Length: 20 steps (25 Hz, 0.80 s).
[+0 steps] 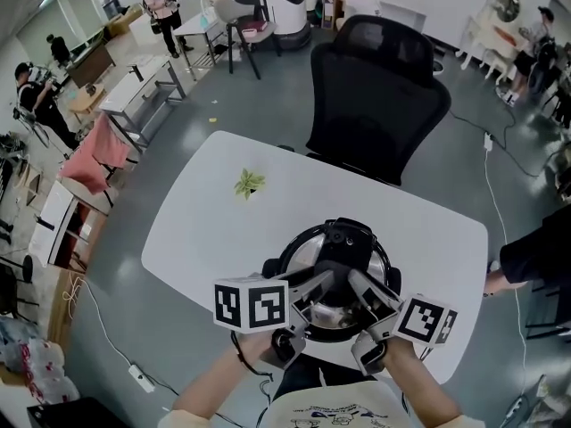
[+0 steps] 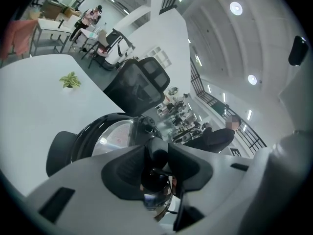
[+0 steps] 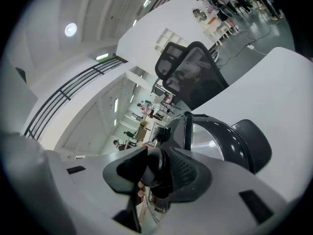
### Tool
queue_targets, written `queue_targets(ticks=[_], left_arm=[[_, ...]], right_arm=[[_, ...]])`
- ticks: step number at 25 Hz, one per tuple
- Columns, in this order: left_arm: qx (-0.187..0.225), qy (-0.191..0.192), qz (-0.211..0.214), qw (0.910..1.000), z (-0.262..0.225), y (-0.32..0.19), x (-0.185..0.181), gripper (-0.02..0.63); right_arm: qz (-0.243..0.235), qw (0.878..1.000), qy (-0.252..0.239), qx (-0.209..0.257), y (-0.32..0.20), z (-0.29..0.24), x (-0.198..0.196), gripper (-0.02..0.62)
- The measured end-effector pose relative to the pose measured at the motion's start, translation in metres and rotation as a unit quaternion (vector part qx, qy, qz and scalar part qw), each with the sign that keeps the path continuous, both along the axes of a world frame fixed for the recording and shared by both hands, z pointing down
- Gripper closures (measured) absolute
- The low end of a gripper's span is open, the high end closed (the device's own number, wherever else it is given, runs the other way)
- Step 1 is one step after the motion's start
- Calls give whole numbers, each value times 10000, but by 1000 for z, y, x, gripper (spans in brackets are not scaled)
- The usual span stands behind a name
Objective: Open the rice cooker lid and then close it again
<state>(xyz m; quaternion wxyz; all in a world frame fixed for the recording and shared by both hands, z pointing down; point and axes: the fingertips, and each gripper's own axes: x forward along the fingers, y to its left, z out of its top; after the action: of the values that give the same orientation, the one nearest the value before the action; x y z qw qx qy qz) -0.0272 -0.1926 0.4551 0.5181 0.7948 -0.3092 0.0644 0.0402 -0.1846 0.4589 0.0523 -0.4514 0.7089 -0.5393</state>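
**A:** Where is the cooker, and how far along is the job?

**B:** The round black rice cooker (image 1: 303, 248) sits on the white tabletop (image 1: 205, 212) at the person's edge, well apart from the small green plant (image 1: 249, 183). Its lid (image 2: 115, 138) looks raised. The silver inner plate faces the person, and a shiny pot rim (image 2: 159, 204) shows below it. So the opening seems largely done, and the closing is what is left.

**A:** And the two tools?

**B:** The left hand-held gripper (image 2: 157, 153) and the right hand-held gripper (image 3: 157, 168) meet at the front of the lid. Each has its jaws set fairly wide but pressed onto a dark rounded knob (image 2: 155, 177) between them. Whether that knob is a handle or a latch cannot be told.
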Motion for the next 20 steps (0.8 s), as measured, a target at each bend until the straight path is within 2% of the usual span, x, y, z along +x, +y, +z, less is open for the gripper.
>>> queue_targets(ticks=[6, 14, 20], left_arm=[[17, -62, 497, 9987, -1, -4, 4, 446], [102, -165, 1152, 9931, 0, -12, 9, 443], [71, -104, 1427, 9897, 5, -11, 9, 445]], right_arm=[[457, 9986, -253, 62, 1, -4, -4, 445], [1027, 9947, -24, 12, 6, 0, 3, 445], [1303, 9908, -365, 86, 6, 3, -4, 445]])
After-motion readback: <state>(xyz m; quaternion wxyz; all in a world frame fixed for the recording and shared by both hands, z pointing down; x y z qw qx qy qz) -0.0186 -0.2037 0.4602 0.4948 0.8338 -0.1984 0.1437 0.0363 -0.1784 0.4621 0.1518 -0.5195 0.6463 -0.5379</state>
